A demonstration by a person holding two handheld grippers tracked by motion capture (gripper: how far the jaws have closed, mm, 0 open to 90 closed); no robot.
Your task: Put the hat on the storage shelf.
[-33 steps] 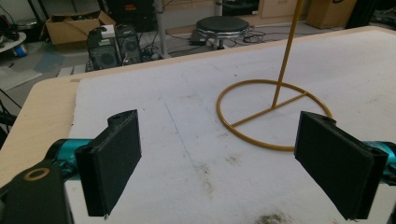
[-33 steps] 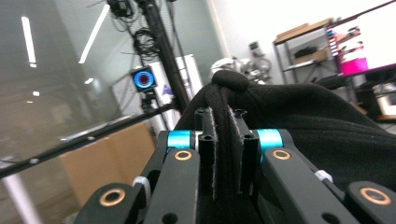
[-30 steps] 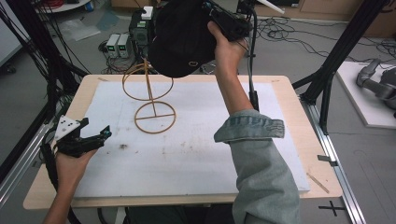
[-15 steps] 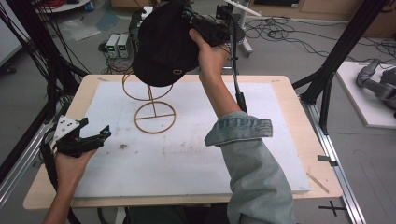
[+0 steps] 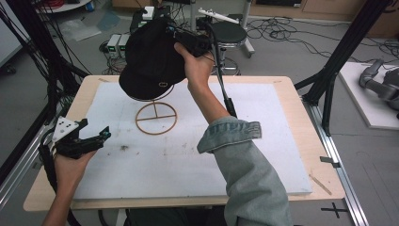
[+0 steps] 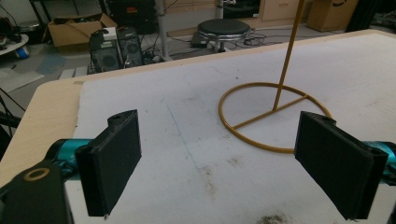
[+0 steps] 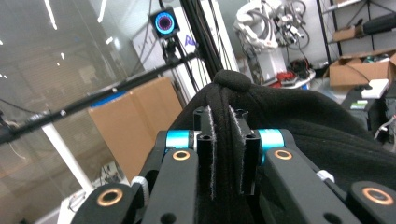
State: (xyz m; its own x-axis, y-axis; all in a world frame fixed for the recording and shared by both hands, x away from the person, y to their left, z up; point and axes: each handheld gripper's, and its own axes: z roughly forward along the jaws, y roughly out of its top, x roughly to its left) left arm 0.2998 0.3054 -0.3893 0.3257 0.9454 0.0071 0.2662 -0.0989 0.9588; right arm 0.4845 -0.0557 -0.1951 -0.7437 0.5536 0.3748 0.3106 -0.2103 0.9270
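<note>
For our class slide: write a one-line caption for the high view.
Right gripper lowers a black cap onto a gold wire stand.

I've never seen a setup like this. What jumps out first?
A black cap hangs in the air at the table's far side, pinched in the right gripper just above a gold wire stand. Near the left edge of the white table, the left gripper rests with open jaws, holding nothing.

A wooden worktop (image 5: 291, 87) under a white mat (image 5: 263, 141) stands on a grey floor (image 5: 301, 56) strewn with cables (image 5: 282, 33), with a round black stool (image 5: 228, 33) behind, black frame posts (image 5: 348, 47) at the sides and cardboard boxes (image 6: 70, 30) beyond.
</note>
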